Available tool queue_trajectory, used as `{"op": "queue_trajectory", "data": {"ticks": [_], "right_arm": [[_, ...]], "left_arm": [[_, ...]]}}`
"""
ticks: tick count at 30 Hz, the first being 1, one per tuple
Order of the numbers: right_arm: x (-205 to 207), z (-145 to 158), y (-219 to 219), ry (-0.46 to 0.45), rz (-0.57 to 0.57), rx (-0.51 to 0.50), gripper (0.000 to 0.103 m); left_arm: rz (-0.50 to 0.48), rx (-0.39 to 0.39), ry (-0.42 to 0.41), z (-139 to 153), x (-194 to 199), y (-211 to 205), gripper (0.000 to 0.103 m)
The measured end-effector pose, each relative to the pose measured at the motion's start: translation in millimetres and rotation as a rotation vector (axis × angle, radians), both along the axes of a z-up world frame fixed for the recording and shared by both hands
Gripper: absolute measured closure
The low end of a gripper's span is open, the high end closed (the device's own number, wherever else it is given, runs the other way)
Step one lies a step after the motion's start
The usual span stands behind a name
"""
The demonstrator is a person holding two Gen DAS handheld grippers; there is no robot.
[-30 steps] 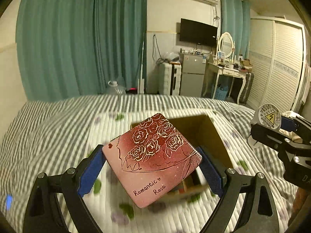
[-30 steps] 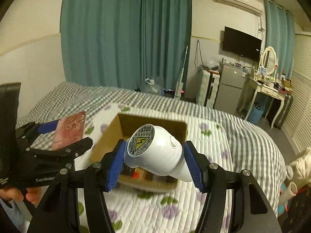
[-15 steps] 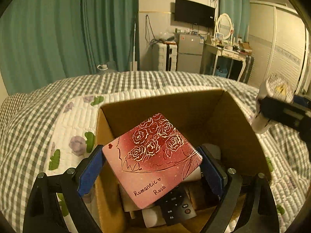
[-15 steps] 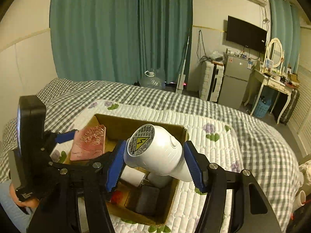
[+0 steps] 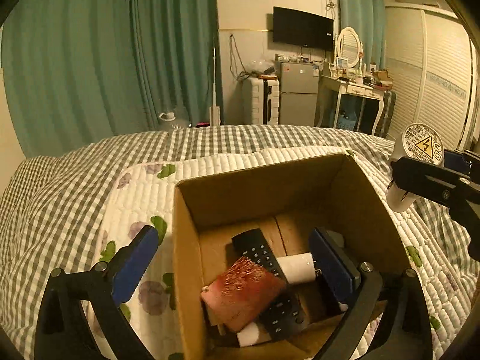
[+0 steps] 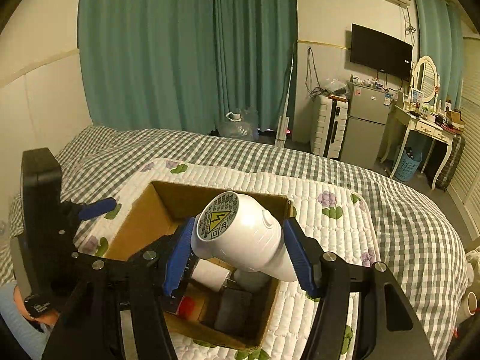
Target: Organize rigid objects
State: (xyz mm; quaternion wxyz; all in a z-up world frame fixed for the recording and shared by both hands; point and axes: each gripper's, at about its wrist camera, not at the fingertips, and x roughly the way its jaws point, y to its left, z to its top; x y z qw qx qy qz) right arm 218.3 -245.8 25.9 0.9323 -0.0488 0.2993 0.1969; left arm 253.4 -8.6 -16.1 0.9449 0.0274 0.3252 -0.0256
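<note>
1. As the white device (image 6: pixel 240 237) is clamped between the blue pads of the right gripper (image 6: pixel 238 252) and hangs above the box (image 6: pixel 133 225), its placing is judged not yet done.
2. Task's thing: the device is a rigid white body with a round warning label on its end; it touches nothing but the pads, and the box opening lies directly under it.
3. Done, as judged: the red card (image 5: pixel 243 294) lies inside the box, tilted, resting across the black remote (image 5: pixel 267 273) and beside a white roll (image 5: pixel 297 267). The left gripper (image 5: pixel 237 270) holds nothing: its jaws stand wide apart, one finger outside the box's left wall and one inside.
4. Left, as judged: lower the device into the box and release it. Whether other items wait outside the box cannot be told.
5. Left wrist view alone shows the card's position, the remote's keys and the bare cardboard floor at the far end, which appears the freest spot.
6. Right wrist view alone shows the grip on the device, a dark flat item (image 6: pixel 231 312) and a red-topped item (image 6: pixel 187 306) at the near end of the box; the card is hidden there behind the left gripper.
7. Surroundings: the box rests on a white quilted pad (image 6: pixel 324 192) over a checked bedspread (image 6: pixel 414 225).
</note>
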Motion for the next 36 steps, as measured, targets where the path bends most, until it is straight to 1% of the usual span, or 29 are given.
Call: {"op": "queue_trajectory", "data": {"ticks": [3, 7, 10, 12, 14, 17, 21, 24, 26, 28, 30, 32, 34, 36], "right_arm": [[-1, 4, 7, -0.003, 0.007, -0.009, 0.043], [7, 2, 19, -0.005, 0.016, -0.034, 0.043], [14, -5, 32, -0.011, 0.009, -0.075, 0.043], [21, -13, 42, -0.003, 0.009, -0.102, 0.043], [29, -22, 49, 0.007, -0.001, -0.123, 0.042], [45, -35, 58, 0.076, 0.0, -0.137, 0.017], [37, -35, 51, 0.09, -0.029, -0.09, 0.017], [16, -17, 38, 0.071, -0.052, -0.038, 0.017], [-5, 4, 29, 0.038, -0.066, -0.028, 0.016], [-26, 24, 22, 0.002, -0.084, -0.035, 0.013], [-58, 50, 11, -0.043, -0.099, -0.039, 0.005], [-90, 72, -1, -0.09, -0.114, -0.024, 0.0], [-130, 91, -15, -0.156, -0.152, -0.006, 0.0], [-163, 103, -27, -0.217, -0.191, 0.02, 0.0]], "left_arm": [[0.012, -0.021, -0.004, 3, -4, 10, 0.001], [0.031, -0.018, -0.024, 7, -9, 20, 0.001], [0.051, -0.028, -0.028, 9, -12, 29, 0.001], [0.089, -0.04, -0.049, 12, -14, 39, 0.001], [0.098, -0.055, -0.058, 15, -16, 46, 0.001], [0.114, -0.056, -0.069, 21, -22, 52, 0.001], [0.109, -0.041, -0.09, 38, -39, 55, 0.001], [0.108, -0.032, -0.136, 62, -64, 54, 0.001], [0.085, -0.037, -0.188, 85, -91, 50, 0.001], [0.06, -0.039, -0.237, 101, -116, 47, 0.001], [0.04, -0.03, -0.283, 118, -146, 41, 0.001], [0.028, -0.018, -0.329, 133, -176, 35, 0.001], [0.022, -0.009, -0.373, 144, -204, 28, 0.001], [0.017, -0.009, -0.413, 150, -227, 21, 0.0]]}}
